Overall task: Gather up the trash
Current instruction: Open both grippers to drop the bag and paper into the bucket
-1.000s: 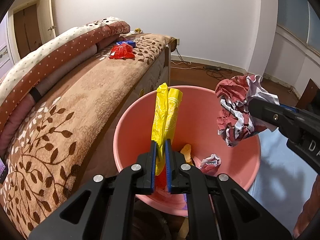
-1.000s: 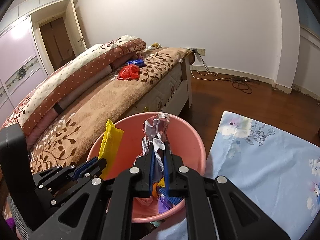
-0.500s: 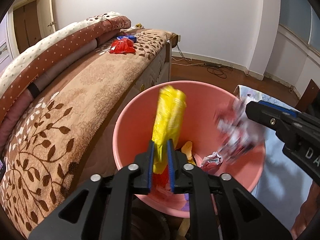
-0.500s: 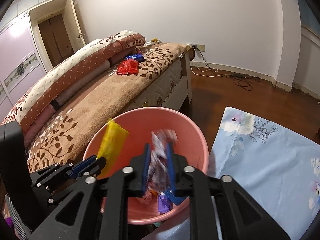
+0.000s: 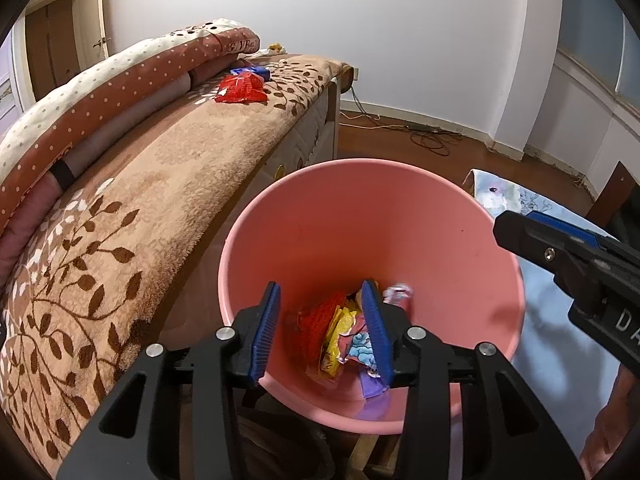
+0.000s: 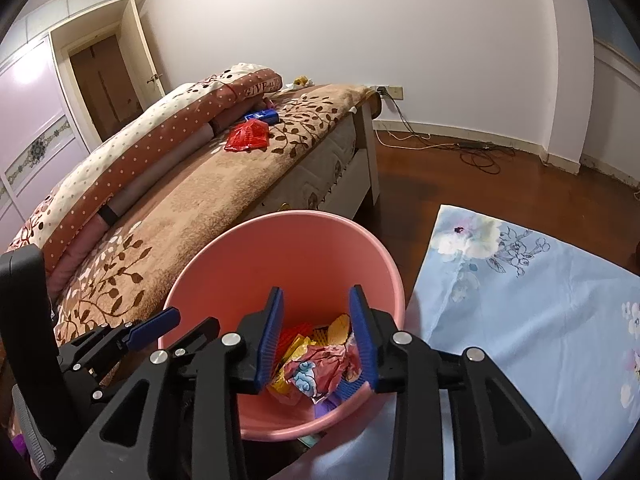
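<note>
Beside bed (image 6: 224,184), trash (image 5: 344,332) in bucket (image 5: 400,216) below both opening grippers.

A home bedroom: a bed (image 6: 208,184) with a leaf-patterned blanket, a wardrobe (image 6: 28,120), a wooden door (image 6: 106,80).

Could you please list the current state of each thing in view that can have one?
left hand-held gripper: jaws opening, nothing between them, above the bucket.
right hand-held gripper: jaws opening, nothing held, above the bucket.
pink bucket: upright, with wrappers lying in the bottom.
red wrapper: lying on the bed, uncollected.
blue packet: lying on the bed beside the red wrapper.
door: open.
</note>
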Demonstrator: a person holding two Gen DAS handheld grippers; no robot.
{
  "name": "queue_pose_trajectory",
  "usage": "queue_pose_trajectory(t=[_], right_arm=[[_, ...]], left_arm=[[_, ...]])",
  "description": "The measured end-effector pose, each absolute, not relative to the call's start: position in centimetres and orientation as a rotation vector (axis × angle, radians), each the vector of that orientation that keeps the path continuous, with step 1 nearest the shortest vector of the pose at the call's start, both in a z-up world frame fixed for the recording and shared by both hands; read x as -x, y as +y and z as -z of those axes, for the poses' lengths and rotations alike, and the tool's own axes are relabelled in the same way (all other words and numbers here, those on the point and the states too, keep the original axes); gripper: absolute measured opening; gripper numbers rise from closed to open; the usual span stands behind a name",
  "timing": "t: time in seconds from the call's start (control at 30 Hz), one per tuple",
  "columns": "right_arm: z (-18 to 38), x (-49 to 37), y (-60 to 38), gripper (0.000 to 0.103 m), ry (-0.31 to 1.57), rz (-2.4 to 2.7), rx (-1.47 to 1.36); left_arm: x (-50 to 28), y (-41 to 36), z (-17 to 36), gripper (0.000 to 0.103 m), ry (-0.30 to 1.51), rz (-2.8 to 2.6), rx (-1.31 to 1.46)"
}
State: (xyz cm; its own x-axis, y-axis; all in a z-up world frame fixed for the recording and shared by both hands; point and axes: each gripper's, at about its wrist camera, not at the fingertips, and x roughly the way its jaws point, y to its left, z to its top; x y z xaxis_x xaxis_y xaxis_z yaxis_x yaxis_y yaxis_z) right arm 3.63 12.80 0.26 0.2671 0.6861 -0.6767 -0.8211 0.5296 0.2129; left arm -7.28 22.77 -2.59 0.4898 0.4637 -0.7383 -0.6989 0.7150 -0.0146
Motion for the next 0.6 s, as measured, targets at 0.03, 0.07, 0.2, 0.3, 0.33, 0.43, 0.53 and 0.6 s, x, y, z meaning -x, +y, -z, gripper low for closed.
queue_pose_trajectory(t=[0.03,0.07,0.2,0.3,0.33,0.43,0.53,0.6], right_arm=[[-0.3,-3.6,12.6,0.035,0.804,-1.024,0.192],[-0.3,-3.6,12.4,0.035,0.805,-1.023,0.190],[-0.3,-3.6,11.2,0.036,0.807,-1.018,0.176],[-0.3,-3.5,10.4,0.038,0.804,-1.010,0.168],[-0.3,-3.5,10.4,0.038,0.804,-1.010,0.168],[-0.3,-3.5,9.0,0.039,0.806,-0.999,0.152],[-0.3,-3.4,8.0,0.039,0.806,-0.988,0.142],[-0.4,-3.3,7.4,0.039,0.806,-0.982,0.137]], left_arm=[[7.3,22.7,2.5,0.043,0.780,-0.719,0.334],[7.3,22.6,2.4,0.043,0.777,-0.717,0.333],[7.2,22.3,2.2,0.043,0.772,-0.714,0.332],[7.2,22.0,2.0,0.043,0.770,-0.712,0.332],[7.2,21.9,1.9,0.043,0.769,-0.711,0.332],[7.1,21.6,1.7,0.043,0.769,-0.707,0.332],[7.1,21.2,1.3,0.043,0.763,-0.703,0.327],[7.0,20.9,1.2,0.043,0.762,-0.703,0.322]])
